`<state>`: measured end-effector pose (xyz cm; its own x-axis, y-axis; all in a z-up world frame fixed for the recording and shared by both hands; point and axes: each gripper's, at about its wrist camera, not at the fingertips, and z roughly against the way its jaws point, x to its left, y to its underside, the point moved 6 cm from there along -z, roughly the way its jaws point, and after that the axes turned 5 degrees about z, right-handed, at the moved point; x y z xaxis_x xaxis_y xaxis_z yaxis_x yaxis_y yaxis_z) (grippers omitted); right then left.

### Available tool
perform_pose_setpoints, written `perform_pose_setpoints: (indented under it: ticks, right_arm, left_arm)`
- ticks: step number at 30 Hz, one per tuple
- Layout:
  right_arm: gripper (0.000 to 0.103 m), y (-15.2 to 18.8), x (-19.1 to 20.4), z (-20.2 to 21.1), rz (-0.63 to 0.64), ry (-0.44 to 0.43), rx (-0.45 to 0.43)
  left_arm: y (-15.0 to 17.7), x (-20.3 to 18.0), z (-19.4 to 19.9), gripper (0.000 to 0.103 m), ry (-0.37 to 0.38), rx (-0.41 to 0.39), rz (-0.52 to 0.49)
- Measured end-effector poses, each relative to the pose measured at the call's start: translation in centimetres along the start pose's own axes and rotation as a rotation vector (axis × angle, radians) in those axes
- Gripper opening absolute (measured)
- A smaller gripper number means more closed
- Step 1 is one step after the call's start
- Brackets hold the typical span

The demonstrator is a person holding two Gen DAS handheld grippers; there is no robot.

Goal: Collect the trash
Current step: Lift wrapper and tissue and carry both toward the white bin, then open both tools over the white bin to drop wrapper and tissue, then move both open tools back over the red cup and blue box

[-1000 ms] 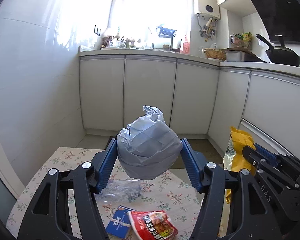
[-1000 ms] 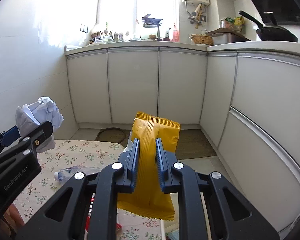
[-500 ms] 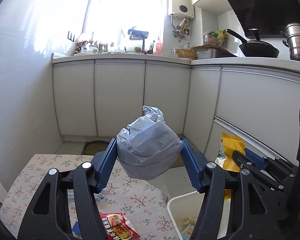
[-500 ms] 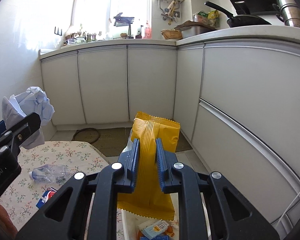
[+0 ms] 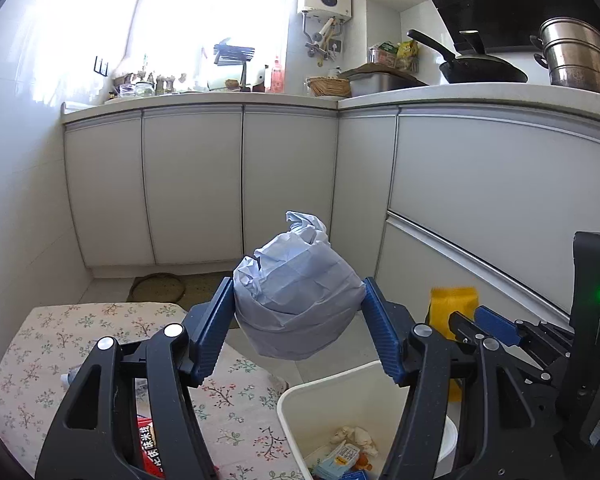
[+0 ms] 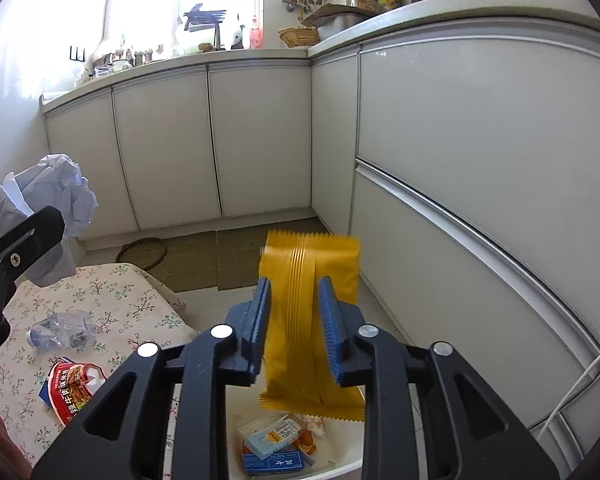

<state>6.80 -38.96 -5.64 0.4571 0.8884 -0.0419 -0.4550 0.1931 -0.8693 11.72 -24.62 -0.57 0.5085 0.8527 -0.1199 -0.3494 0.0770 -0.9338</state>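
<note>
The yellow wrapper hangs loose above the white bin now that the right gripper has just opened its jaws off it, so it should drop in, while the left gripper clamps the crumpled paper ball for the next drop.

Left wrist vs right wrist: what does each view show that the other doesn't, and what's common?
Left wrist only: the steel stockpot on the counter, and the left gripper seen head-on, clamped on the crumpled paper ball.

Right wrist only: the crushed plastic bottle on the floral table, and the right gripper, whose jaws have just been opening, with the yellow snack bag between them, blurred.

Both: the white bin with trash inside, the red food packet, and the cabinets.
</note>
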Motion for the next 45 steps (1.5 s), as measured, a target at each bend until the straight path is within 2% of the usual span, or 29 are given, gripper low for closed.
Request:
perform_pose_setpoints:
  ticks: [1,8,10,17,18,19,20,22,26,29,31,34,45]
  right_arm:
    - [0.044,0.1,-0.5,0.0,-0.009,0.008,0.002]
    - [0.044,0.7,-4.0,-0.2,-0.054,0.049,0.003]
    - [0.047,0.9,-4.7,-0.3,-0.062,0.064,0.006]
    - [0.048,1.8,-7.1,-0.8,-0.085,0.137,0.026]
    - [0.051,1.9,-7.4,-0.9,-0.085,0.146,0.029]
    - [0.060,2.0,-7.6,-0.9,-0.088,0.155,0.030]
    - [0.063,2.1,-7.8,-0.8,-0.092,0.165,0.025]
    - [0.066,2.0,-8.0,-0.6,-0.086,0.181,0.010]
    - [0.069,2.0,-7.7,-0.4,-0.067,0.195,-0.001]
    - [0.079,1.8,-7.2,-0.2,-0.056,0.205,-0.008]
    - [0.091,1.5,-6.9,0.1,-0.057,0.216,-0.022]
    - [0.096,0.9,-6.0,0.6,-0.049,0.224,-0.042]
    - [0.096,-0.2,-1.1,0.6,0.021,0.192,-0.048]
  left_arm:
    - [0.2,-0.4,-0.3,0.060,0.005,0.006,-0.003]
    - [1.6,-2.8,-1.8,0.061,0.034,0.045,-0.033]
    - [2.1,-3.6,-2.3,0.061,0.046,0.060,-0.042]
    - [4.4,-4.9,-4.5,0.062,0.116,0.169,-0.024]
    - [4.8,-5.0,-4.8,0.064,0.124,0.185,-0.022]
    - [5.1,-5.0,-5.1,0.066,0.128,0.202,-0.018]
    - [5.4,-5.0,-5.3,0.067,0.132,0.220,-0.010]
    - [5.8,-4.8,-5.7,0.073,0.125,0.240,0.005]
    - [6.1,-4.2,-5.8,0.076,0.100,0.250,0.012]
    - [5.9,-3.8,-5.6,0.081,0.056,0.242,0.007]
    - [5.7,-3.3,-5.4,0.087,0.013,0.235,-0.001]
    - [5.2,-2.3,-5.0,0.090,-0.035,0.219,-0.004]
    - [4.3,3.5,-3.7,0.091,-0.156,0.220,0.030]
